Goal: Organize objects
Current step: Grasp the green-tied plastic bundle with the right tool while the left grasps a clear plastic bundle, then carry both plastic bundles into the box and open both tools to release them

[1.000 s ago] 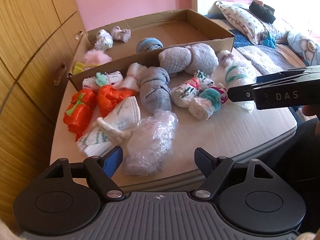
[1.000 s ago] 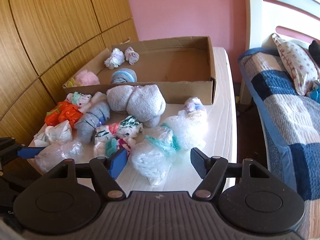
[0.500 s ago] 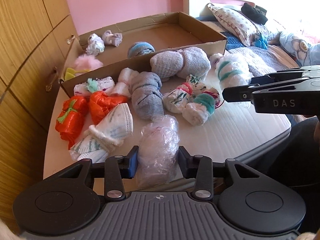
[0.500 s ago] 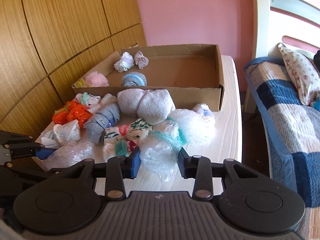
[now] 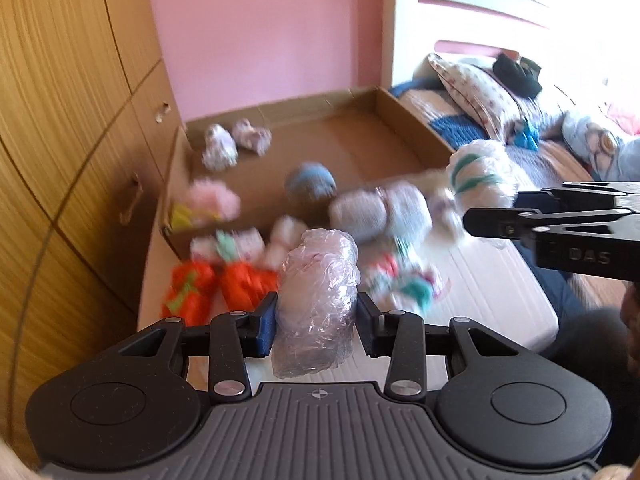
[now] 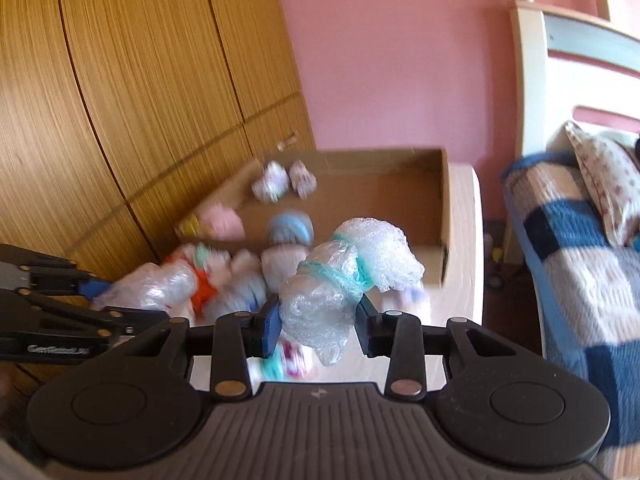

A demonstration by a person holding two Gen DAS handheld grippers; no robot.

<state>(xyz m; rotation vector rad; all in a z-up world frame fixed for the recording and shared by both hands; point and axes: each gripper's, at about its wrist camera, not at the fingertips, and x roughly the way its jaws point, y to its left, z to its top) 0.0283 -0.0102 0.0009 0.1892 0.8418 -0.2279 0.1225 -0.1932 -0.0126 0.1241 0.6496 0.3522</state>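
My left gripper (image 5: 316, 326) is shut on a clear plastic-wrapped bundle (image 5: 318, 292) and holds it above the white table (image 5: 492, 292). My right gripper (image 6: 316, 326) is shut on a bubble-wrap bundle tied with a teal band (image 6: 348, 272), also lifted. That bundle also shows in the left wrist view (image 5: 480, 178), and the left one in the right wrist view (image 6: 150, 286). Several rolled sock bundles lie blurred on the table: orange ones (image 5: 218, 284), a grey pair (image 5: 380, 210). The cardboard box (image 5: 348, 108) behind holds a blue roll (image 5: 310, 180) and a pink puff (image 5: 212, 200).
A wooden wardrobe (image 5: 68, 140) stands along the left. A bed with a patchwork blanket (image 6: 580, 260) and a pillow (image 5: 476, 88) lies to the right. A pink wall (image 6: 400, 60) is behind the box.
Both grippers closed on their plastic bundles and lifted them off the table. Both views have swung upward and blurred with the motion.
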